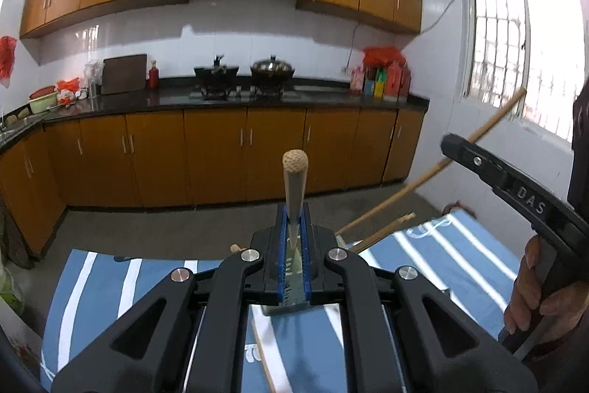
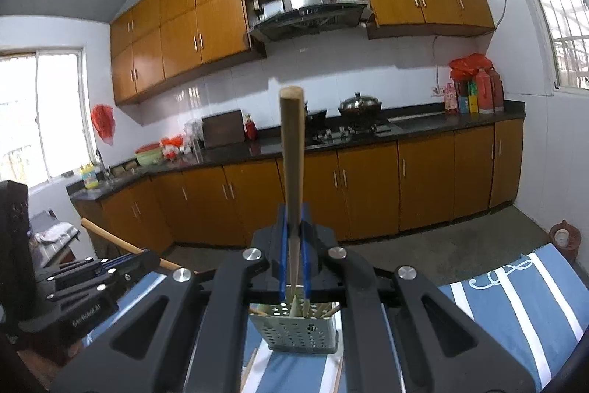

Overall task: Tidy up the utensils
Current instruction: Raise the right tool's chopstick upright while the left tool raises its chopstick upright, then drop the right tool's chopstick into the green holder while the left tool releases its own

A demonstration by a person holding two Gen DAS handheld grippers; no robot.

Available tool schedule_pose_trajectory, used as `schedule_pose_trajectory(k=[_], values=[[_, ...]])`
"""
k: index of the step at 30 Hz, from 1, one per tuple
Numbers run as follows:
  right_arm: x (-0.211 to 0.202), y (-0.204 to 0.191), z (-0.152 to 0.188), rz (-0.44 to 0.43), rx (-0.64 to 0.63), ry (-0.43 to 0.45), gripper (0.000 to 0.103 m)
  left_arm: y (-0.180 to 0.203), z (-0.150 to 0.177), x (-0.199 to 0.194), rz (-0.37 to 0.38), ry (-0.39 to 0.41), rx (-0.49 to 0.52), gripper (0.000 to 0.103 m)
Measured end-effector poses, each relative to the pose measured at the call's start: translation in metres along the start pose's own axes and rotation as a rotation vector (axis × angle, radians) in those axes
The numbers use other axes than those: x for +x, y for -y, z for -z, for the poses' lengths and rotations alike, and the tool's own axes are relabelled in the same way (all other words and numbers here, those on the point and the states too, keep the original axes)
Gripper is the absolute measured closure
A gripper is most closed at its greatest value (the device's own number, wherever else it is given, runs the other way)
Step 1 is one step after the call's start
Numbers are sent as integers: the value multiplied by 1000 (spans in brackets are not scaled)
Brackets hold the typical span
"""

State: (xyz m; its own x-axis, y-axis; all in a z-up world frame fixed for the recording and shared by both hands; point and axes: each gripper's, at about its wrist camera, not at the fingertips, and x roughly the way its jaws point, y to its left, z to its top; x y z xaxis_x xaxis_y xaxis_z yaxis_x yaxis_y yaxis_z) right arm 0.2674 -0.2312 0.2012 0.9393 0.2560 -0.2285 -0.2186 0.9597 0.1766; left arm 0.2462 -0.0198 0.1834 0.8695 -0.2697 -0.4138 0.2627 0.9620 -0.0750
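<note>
Your left gripper (image 1: 294, 227) is clenched on a chopstick (image 1: 294, 179), your right gripper (image 2: 293, 227) on another chopstick (image 2: 291, 150); both hover above the perforated holder (image 2: 300, 330), seemingly on the striped cloth (image 2: 515, 301)

Daylight is pouring through the window (image 1: 522, 50), blowing out its panes; glare is streaking the wall tiles (image 1: 88, 37), fisheye is bending the cabinets (image 2: 176, 24), dark vignetting is crowding the corners, slight blur throughout.
</note>
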Motion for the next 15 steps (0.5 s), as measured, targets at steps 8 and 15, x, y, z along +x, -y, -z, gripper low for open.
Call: schedule_pose_trajectory(k=[8, 15], values=[[59, 1, 19, 33, -19, -132, 96, 2, 4, 29, -7, -88, 37, 96], [71, -3, 30, 43, -24, -166, 93, 0, 12, 37, -6, -119, 16, 96]])
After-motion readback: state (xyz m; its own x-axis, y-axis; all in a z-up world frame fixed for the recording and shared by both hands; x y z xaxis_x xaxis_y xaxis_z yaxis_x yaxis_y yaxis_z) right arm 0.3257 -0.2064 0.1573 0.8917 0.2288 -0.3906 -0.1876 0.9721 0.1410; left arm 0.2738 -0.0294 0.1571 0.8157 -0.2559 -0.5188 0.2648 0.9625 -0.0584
